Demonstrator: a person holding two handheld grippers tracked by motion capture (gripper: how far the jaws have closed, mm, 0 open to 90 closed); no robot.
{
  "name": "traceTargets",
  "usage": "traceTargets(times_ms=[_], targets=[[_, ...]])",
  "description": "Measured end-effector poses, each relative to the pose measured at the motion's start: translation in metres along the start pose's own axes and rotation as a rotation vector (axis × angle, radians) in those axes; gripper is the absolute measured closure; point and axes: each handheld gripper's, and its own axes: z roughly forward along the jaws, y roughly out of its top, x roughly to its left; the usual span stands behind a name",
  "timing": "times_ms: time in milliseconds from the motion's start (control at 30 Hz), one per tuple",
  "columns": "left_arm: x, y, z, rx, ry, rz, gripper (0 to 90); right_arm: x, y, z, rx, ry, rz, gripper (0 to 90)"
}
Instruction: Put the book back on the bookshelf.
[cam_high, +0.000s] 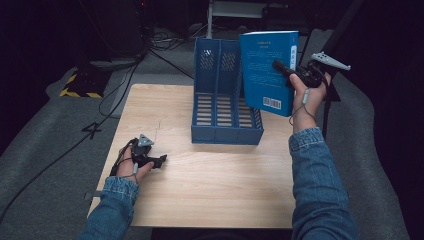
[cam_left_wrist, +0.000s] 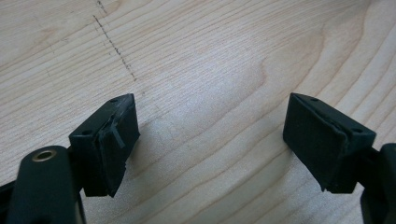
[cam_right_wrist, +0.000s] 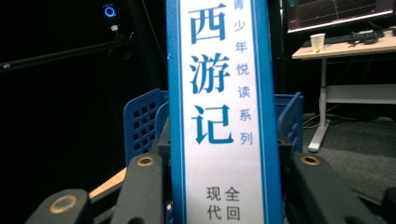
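Blue denim sleeves with turned-back cuffs cover both forearms, entering the high view at six o'clock. The left gripper (cam_high: 159, 160), toward eight o'clock, is matte black with a grey three-cornered plate on top and a thin grey cable looping by the wrist; its own view shows two blocky black pads (cam_left_wrist: 114, 140), screw holes in their edges and a brass-ringed hole at seven o'clock. The right gripper (cam_high: 280, 66), near two o'clock, bears a like plate and cable, with brass-ringed holes on its black arms.

Blue book (cam_high: 267, 70), white spine (cam_right_wrist: 219, 116) with blue characters, held upright above the surface at two o'clock.
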Motion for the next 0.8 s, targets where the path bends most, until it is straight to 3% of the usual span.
traceTargets(times_ms=[200, 400, 600, 800], targets=[[0.0, 0.0, 0.0, 0.001, 0.0, -0.003, 18.9, -0.015, -0.002, 0.0, -0.003, -0.045, 0.049, 61.9], [0.0, 0.001, 0.001, -0.004, 0.002, -0.004, 18.8, -0.018, -0.005, 0.019, -0.01, -0.086, 0.118, 61.8], [0.0, 0.001, 0.001, -0.003, 0.002, -0.003, 18.8, -0.007, -0.009, 0.04, 0.0, -0.121, 0.088, 61.7], [-0.001, 0.0, 0.0, -0.001, 0.006, -0.006, 19.0, 0.002, -0.015, 0.051, -0.007, -0.134, 0.079, 61.5]])
